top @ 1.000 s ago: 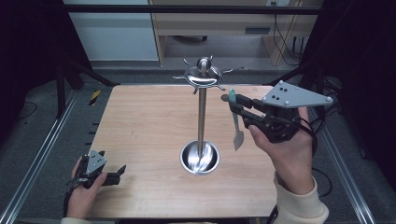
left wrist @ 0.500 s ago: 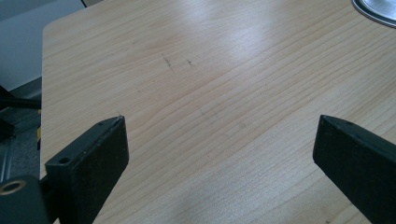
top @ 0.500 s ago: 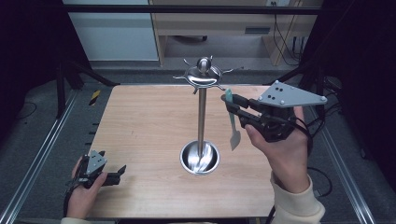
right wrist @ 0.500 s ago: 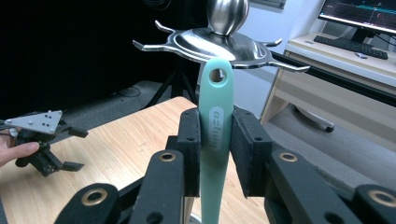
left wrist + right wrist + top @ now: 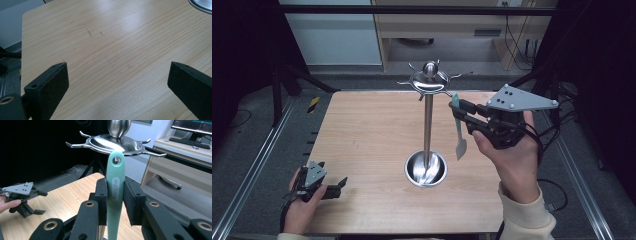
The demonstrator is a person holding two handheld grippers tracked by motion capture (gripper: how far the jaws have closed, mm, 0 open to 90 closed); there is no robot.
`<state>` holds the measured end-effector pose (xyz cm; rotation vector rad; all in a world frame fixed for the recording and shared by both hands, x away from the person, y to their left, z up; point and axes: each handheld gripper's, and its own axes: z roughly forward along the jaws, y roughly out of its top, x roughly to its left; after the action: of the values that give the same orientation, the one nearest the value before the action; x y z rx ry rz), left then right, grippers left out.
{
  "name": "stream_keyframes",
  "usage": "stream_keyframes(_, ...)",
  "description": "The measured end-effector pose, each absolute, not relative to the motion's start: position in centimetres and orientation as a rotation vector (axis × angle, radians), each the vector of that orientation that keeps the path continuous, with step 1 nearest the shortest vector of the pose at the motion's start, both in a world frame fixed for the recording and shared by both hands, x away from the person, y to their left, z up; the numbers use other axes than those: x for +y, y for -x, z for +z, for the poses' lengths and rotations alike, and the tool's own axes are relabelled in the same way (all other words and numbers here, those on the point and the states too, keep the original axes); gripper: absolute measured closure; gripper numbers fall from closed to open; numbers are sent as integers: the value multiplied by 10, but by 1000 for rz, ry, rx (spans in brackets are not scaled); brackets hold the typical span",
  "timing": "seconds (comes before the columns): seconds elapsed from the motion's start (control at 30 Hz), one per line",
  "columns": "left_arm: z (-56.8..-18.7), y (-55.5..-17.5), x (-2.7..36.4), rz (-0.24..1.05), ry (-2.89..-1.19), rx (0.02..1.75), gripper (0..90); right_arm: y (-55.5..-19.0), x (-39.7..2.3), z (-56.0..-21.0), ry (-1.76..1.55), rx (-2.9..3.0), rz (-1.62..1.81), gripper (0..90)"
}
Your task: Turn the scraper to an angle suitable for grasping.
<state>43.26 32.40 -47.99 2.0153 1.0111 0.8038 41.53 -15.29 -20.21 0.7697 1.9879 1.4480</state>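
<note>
Right claw (image 5: 458,111) pinches green spatula (image 5: 458,131) by handle, blade hanging down; over last second we see it rise and drift toward rack (image 5: 428,80) top. In right claw view, handle hole (image 5: 116,160) sits just below rack's hook ring, not yet on a prong. We judge hanging is step in hand: hole needs lining up with one hook. Left claw (image 5: 337,186) spread, empty, unmoved, resting at desk (image 5: 362,135) near corner.

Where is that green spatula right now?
The spatula hangs upright in the right gripper, at the right of the high view, just below the hooks of the metal stand.
</note>
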Motion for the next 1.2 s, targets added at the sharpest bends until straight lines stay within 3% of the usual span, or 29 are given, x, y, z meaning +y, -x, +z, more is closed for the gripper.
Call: stream_keyframes(1.2, -480, -433, 323, 799, -2020, 1008, 33, -428, -145, -210, -799, 1979, 1477, 741)
